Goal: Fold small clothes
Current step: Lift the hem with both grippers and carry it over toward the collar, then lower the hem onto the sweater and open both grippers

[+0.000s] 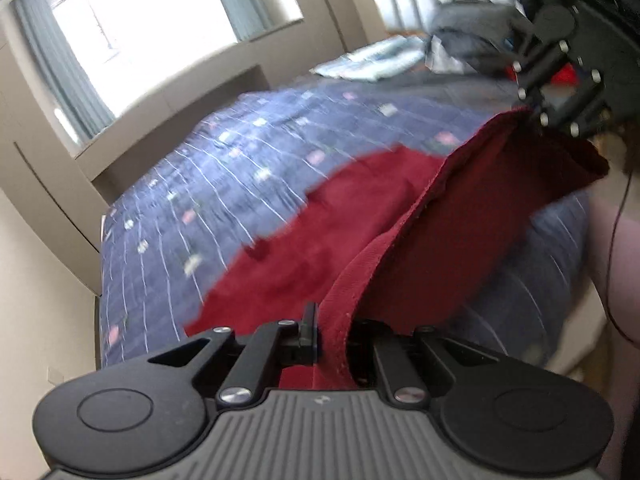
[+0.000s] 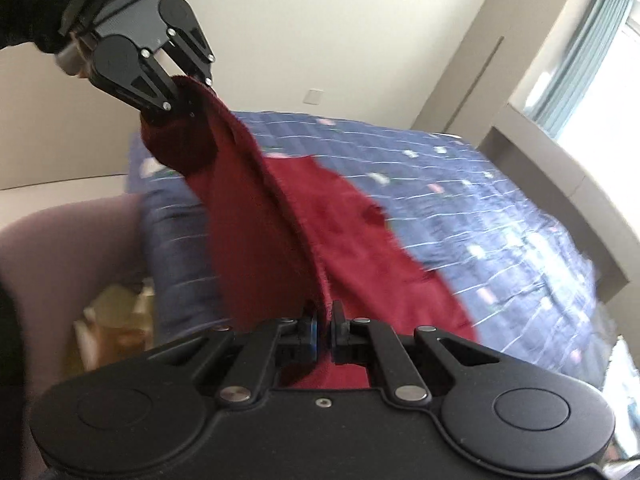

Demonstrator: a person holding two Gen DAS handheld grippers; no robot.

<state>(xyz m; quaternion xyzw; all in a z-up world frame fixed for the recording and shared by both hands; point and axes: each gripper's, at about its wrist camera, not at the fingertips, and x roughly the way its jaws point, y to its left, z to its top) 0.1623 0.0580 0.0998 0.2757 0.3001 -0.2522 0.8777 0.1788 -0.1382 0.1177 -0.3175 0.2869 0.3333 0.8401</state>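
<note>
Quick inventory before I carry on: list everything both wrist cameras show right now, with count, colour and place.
red garment: one, dark red, far part on the bed, near edge lifted between the two grippers
bedspread: one, blue-purple with white lines and small pale patches, covering the bed
dark clothing pile: one heap, grey-black, far end of the bed; too blurred to tell items
window: one, bright, grey-blue curtains, behind the bed
cabinet: one, beige, along the wall under the window
left gripper: one, black, shut on the garment's edge
right gripper: one, black, shut on the same edge
sleeve: one, black, behind the left gripper
</note>
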